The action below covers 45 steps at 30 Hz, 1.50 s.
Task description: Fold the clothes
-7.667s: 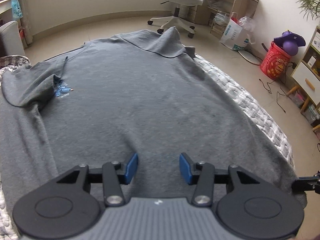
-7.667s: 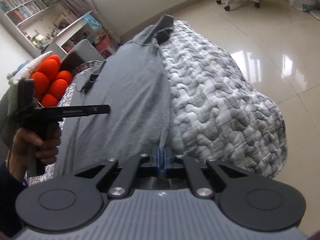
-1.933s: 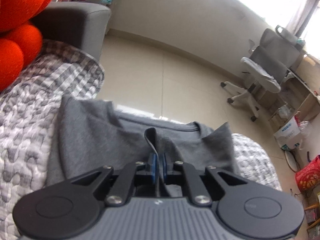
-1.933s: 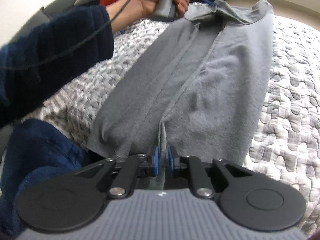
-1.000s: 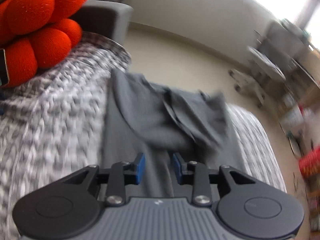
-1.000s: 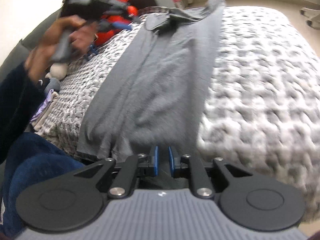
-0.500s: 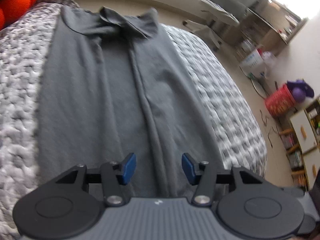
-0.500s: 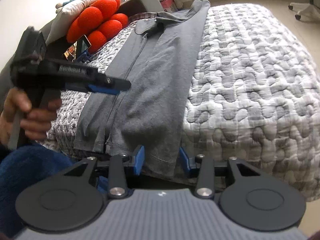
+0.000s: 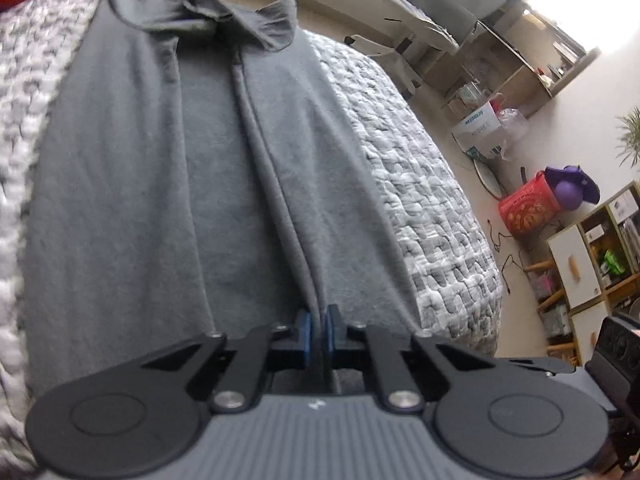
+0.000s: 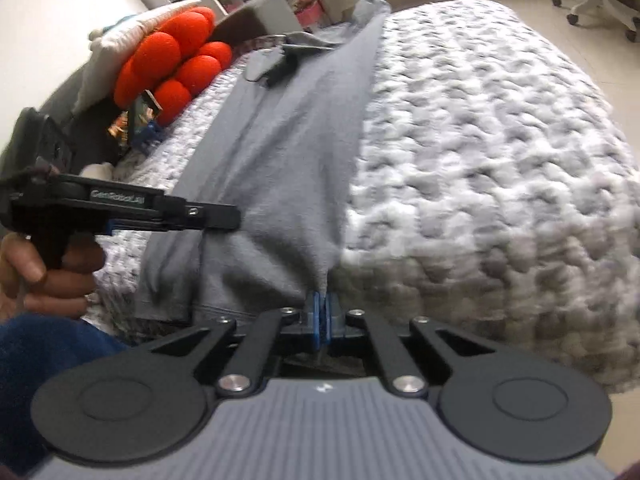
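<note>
A grey shirt (image 9: 132, 184) lies lengthwise on the quilted bed (image 9: 432, 216), both sides folded in so two edges meet along the middle. Its collar and bunched sleeves (image 9: 236, 20) are at the far end. My left gripper (image 9: 318, 330) is shut on the near hem where the folded edges meet. In the right wrist view the same grey shirt (image 10: 288, 152) stretches away, and my right gripper (image 10: 320, 316) is shut on the hem's right corner. The left gripper (image 10: 216, 216) shows there from the side, held by a hand (image 10: 48, 268).
An orange ball cushion (image 10: 172, 60) and small items sit at the head of the bed. The quilt (image 10: 500, 152) spreads to the right of the shirt. On the floor stand an office chair (image 9: 436, 16), a red bucket (image 9: 528, 212) and shelves (image 9: 592, 264).
Half a second ago both grippers were open over the near hem; now both have shut on it. Earlier the left gripper let go of the collar end and came back to the near end.
</note>
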### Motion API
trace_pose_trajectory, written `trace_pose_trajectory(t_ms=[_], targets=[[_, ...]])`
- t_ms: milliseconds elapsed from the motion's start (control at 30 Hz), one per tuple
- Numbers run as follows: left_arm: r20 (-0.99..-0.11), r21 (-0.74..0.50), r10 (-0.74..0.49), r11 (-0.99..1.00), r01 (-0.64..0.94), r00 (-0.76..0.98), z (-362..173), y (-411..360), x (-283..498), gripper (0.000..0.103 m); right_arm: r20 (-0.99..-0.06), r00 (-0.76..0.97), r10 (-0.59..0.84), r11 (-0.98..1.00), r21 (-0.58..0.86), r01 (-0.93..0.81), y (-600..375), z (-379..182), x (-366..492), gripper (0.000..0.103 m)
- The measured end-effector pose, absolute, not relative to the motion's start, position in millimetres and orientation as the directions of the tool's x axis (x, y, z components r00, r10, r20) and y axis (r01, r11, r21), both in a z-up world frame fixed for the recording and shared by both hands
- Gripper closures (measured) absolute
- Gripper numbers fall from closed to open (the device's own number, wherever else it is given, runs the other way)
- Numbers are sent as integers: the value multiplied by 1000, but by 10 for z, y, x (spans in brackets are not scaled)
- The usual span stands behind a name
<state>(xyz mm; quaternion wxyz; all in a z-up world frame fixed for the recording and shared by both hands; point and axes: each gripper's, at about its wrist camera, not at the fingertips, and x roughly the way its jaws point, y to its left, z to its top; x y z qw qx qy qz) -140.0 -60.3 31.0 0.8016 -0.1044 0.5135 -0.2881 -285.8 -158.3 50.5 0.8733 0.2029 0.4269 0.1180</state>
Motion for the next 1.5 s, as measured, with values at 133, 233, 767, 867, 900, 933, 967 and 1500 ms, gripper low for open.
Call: trace_pose_trajectory(t_ms=[133, 233, 767, 867, 900, 933, 967, 1500], targets=[[-770, -454, -557, 821, 346, 311, 270, -604, -1394, 95, -689, 614, 385, 884, 466, -31, -1618, 503, -2871, 96], [-769, -442, -554, 821, 362, 319, 290, -613, -1411, 90, -682, 618, 390, 880, 474, -31, -1643, 506, -2878, 89], [-746, -450, -585, 794, 408, 317, 318, -572, -1471, 98, -694, 614, 375, 895, 444, -45, -1552, 514, -2737, 99], [-753, -443, -579, 797, 409, 312, 301, -586, -1471, 98, -699, 607, 377, 896, 440, -50, -1554, 514, -2732, 99], [-759, -437, -572, 801, 408, 311, 290, -594, -1468, 97, -701, 604, 379, 897, 439, -53, -1551, 512, -2728, 98], [-762, -434, -569, 803, 408, 309, 282, -600, -1464, 97, -703, 600, 382, 896, 440, -55, -1549, 512, -2725, 97], [-762, -437, -571, 802, 407, 306, 281, -601, -1461, 97, -701, 600, 386, 894, 445, -55, -1549, 519, -2723, 93], [-717, -492, -640, 745, 450, 277, 310, -733, -1484, 98, -677, 641, 361, 898, 439, -41, -1571, 573, -2680, 100]])
